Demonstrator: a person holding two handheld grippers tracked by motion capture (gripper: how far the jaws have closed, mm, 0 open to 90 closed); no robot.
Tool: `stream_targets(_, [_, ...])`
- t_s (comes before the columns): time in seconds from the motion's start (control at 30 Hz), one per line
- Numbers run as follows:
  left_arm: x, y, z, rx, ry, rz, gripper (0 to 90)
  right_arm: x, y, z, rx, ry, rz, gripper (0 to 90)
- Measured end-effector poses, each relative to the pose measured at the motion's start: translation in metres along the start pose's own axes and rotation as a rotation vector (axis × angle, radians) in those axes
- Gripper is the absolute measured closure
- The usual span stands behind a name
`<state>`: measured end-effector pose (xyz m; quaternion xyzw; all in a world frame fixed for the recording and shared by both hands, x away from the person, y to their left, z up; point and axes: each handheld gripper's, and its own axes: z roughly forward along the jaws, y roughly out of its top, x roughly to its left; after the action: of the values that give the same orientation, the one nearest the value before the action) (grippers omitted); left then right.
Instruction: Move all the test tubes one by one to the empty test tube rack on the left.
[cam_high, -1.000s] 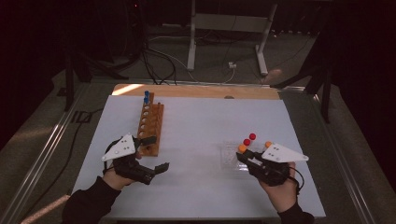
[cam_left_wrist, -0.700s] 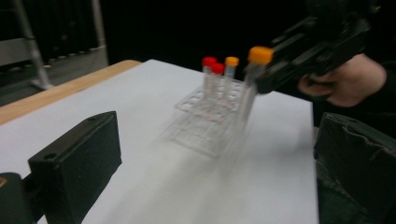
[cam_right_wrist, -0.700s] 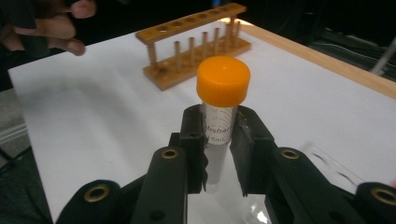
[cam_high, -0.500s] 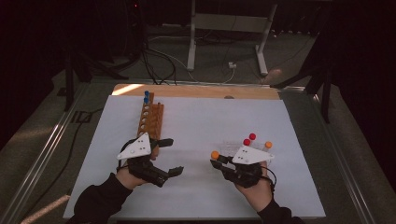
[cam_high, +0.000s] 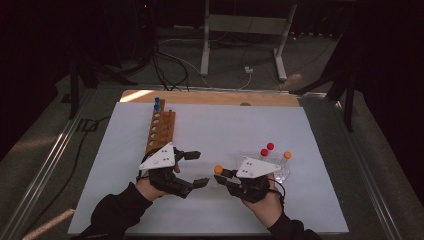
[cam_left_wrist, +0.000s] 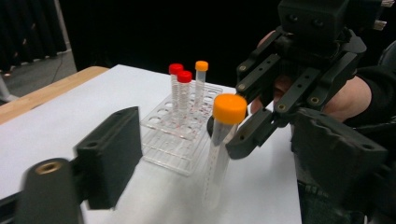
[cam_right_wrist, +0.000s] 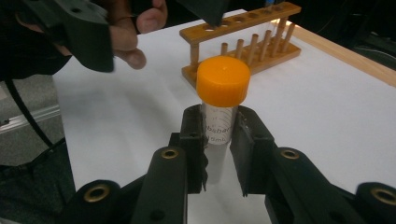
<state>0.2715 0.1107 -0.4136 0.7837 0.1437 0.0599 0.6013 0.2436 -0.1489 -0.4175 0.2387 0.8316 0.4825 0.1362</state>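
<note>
A clear tube with an orange cap (cam_high: 218, 170) (cam_right_wrist: 223, 81) stands upright in my right gripper (cam_high: 226, 176) (cam_right_wrist: 217, 140), which is shut on it just below the cap. My left gripper (cam_high: 198, 168) (cam_left_wrist: 222, 156) is open, its two jaws standing on either side of the tube (cam_left_wrist: 223, 135) without touching it. Across from it, the right gripper (cam_left_wrist: 261, 128) holds the tube a little above the white table. A wooden tube rack (cam_high: 161, 131) (cam_right_wrist: 243, 42) lies behind the left hand, with blue-capped tubes (cam_high: 156, 104) at its far end.
A clear plastic rack (cam_high: 282, 172) (cam_left_wrist: 173, 140) sits just right of my right hand. It holds two red-capped tubes (cam_high: 266, 149) (cam_left_wrist: 180, 91) and one orange-capped tube (cam_high: 287, 155) (cam_left_wrist: 201, 84). The white mat (cam_high: 230, 125) lies bare at centre.
My right gripper has carried the orange-capped tube left, away from the clear rack. My left gripper has moved right from beside the wooden rack and now brackets the tube.
</note>
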Motion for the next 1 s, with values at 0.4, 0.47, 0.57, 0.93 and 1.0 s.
stream_targets(0.4, [-0.002, -0.004, 0.01, 0.007, -0.015, 0.019, 48.6, 0.007, 0.002, 0.009, 0.014, 0.025, -0.008, 75.1])
stream_targets(0.47, [-0.003, -0.004, 0.011, 0.01, -0.023, 0.024, 52.4, 0.008, 0.002, 0.011, 0.017, 0.026, -0.013, 75.1])
stream_targets(0.57, [-0.003, -0.004, 0.013, 0.015, -0.023, 0.035, 57.6, 0.008, 0.002, 0.013, 0.02, 0.029, -0.009, 75.1])
stream_targets(0.93, [-0.004, -0.006, 0.017, 0.026, -0.014, 0.058, 70.5, 0.008, 0.002, 0.016, 0.017, 0.024, -0.003, 75.0])
stream_targets(1.0, [-0.004, -0.006, 0.017, 0.029, -0.015, 0.058, 70.8, 0.008, 0.002, 0.016, 0.019, 0.021, -0.002, 74.9])
